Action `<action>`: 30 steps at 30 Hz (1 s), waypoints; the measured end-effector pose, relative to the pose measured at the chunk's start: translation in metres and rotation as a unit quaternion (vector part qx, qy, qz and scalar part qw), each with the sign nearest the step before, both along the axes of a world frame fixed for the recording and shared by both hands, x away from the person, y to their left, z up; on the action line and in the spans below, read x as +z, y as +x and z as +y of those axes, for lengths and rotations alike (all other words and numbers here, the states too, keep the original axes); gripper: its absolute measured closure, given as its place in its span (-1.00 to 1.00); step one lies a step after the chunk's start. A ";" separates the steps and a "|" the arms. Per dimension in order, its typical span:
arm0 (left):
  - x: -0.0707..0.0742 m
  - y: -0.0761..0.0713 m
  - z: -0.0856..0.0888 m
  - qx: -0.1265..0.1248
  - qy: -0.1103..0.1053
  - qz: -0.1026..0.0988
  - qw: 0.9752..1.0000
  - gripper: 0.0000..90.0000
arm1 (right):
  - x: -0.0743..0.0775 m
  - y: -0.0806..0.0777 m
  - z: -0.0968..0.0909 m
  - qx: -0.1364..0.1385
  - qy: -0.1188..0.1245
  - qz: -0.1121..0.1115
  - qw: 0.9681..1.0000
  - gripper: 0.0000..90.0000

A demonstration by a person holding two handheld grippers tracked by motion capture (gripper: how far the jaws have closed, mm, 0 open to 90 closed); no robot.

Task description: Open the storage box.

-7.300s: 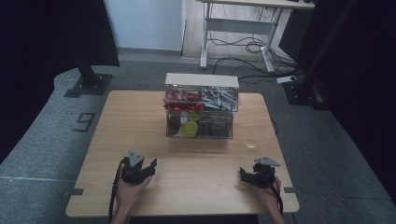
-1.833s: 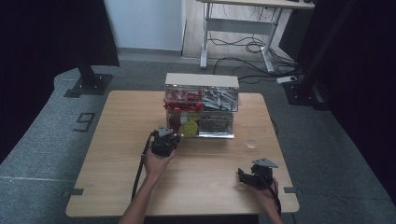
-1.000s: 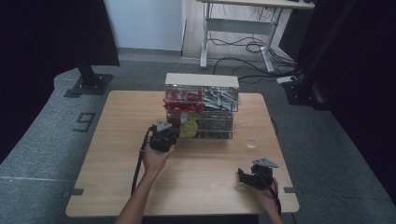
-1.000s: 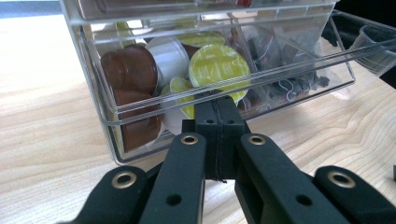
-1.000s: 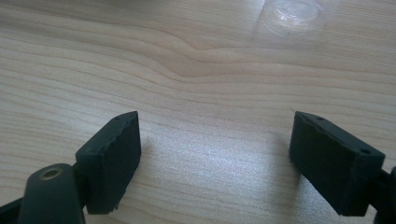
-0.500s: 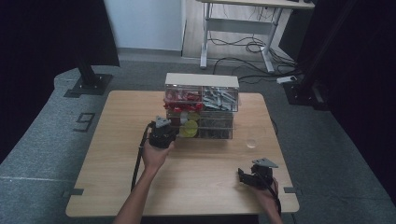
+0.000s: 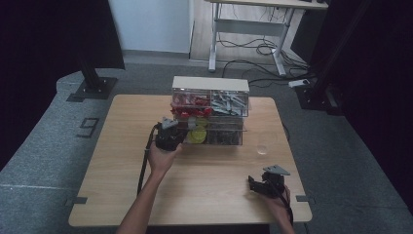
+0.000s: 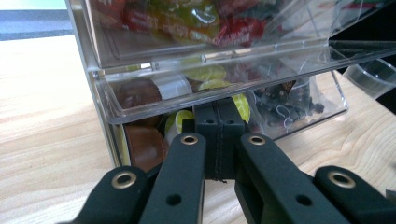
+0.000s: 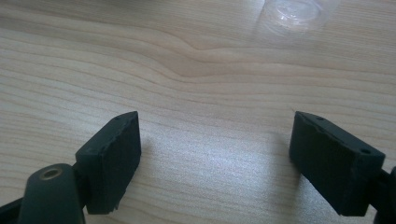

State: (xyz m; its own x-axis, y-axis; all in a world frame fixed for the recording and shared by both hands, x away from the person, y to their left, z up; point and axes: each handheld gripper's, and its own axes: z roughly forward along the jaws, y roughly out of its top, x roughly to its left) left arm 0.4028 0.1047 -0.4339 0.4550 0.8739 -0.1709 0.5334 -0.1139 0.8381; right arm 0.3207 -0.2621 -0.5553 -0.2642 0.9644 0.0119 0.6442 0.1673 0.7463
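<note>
A clear plastic drawer cabinet (image 7: 210, 109) with a white top stands at the middle back of the wooden table (image 7: 117, 165). My left gripper (image 7: 179, 134) is at its lower left drawer (image 8: 140, 100), which holds yellow and brown capsules. In the left gripper view its jaws (image 8: 219, 123) are pressed together, shut, with the tips just under that drawer's clear front lip. I cannot tell whether they touch it. My right gripper (image 7: 254, 181) rests near the table's front right, jaws wide apart and open over bare wood (image 9: 215, 158).
The upper left drawer holds red and yellow wrapped sweets (image 8: 187, 18); the lower right one holds small dark parts (image 8: 289, 100). A small clear cup (image 7: 262, 148) stands on the table right of the cabinet, ahead of the right gripper (image 9: 293, 9).
Since the earliest frame my left gripper has gone from the table's front edge up to the cabinet. Over the last second it only edged slightly closer. The right gripper has stayed put.
</note>
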 end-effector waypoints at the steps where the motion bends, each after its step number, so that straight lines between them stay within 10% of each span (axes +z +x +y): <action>1: 0.000 0.001 0.000 0.000 0.000 0.000 1.000 1.00 | 0.000 0.000 0.000 0.000 0.000 0.000 1.000 -0.62; 30: 0.016 0.017 -0.006 0.001 -0.007 -0.005 1.000 1.00 | 0.000 0.000 0.000 -0.001 0.002 0.001 1.000 -0.62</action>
